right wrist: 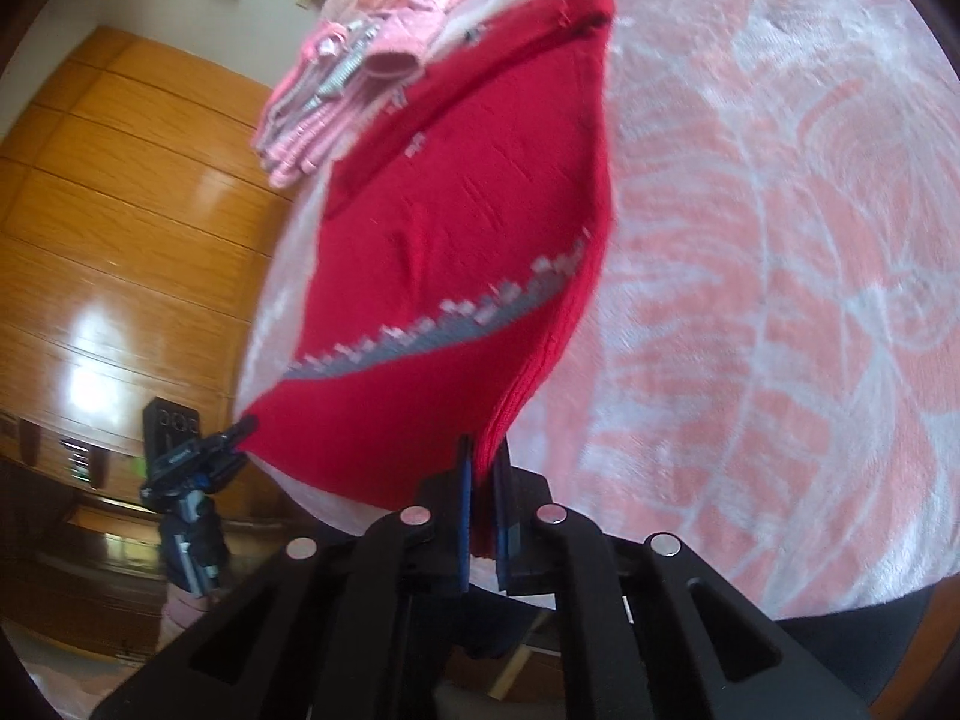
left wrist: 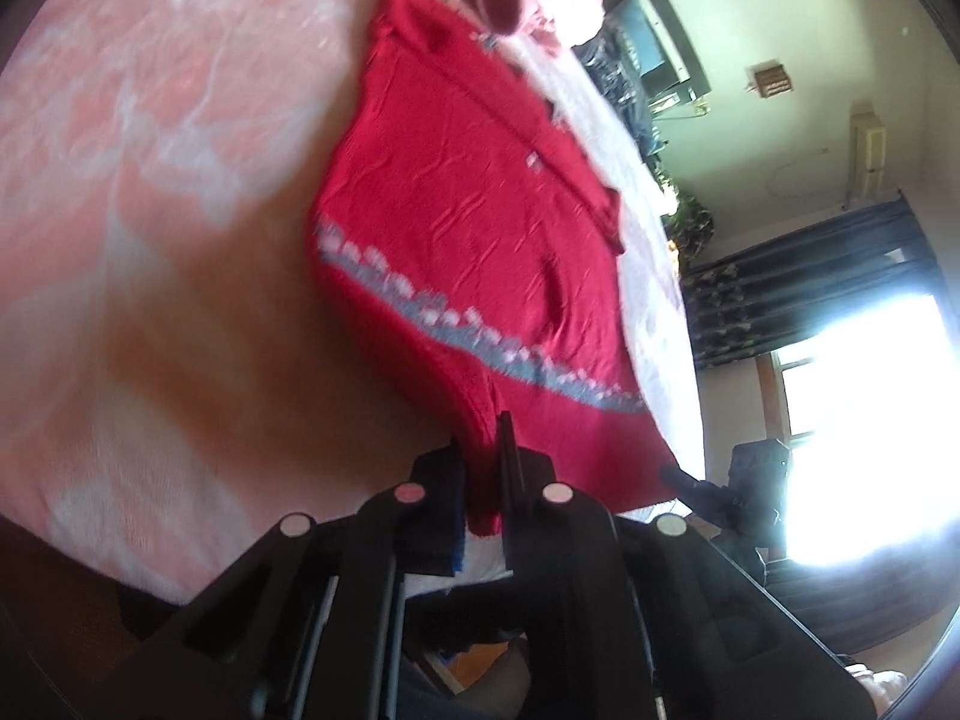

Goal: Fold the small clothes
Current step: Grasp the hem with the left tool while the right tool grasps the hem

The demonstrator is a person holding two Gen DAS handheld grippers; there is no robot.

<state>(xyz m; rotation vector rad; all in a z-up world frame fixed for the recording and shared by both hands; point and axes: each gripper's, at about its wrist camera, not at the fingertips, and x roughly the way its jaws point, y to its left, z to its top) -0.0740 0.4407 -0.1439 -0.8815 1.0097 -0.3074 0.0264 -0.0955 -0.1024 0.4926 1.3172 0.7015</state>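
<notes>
A small red knitted sweater [left wrist: 474, 204] with a grey-and-white patterned band near its hem lies stretched over a pink-and-white bedspread [left wrist: 150, 180]. My left gripper [left wrist: 486, 450] is shut on one bottom corner of the hem. In the right wrist view the same red sweater [right wrist: 474, 210] runs away from me, and my right gripper [right wrist: 483, 456] is shut on the other hem corner. The hem is lifted off the bed between the two grippers. Each view shows the opposite gripper at the sweater's far corner: the right gripper [left wrist: 678, 477] and the left gripper [right wrist: 240, 429].
A pile of pink clothes [right wrist: 348, 78] lies on the bed beyond the sweater's collar; a pink sleeve cuff [left wrist: 501, 0] shows there. A wooden wardrobe [right wrist: 120, 210] stands on one side, a bright window with dark curtains [left wrist: 840, 330] on the other.
</notes>
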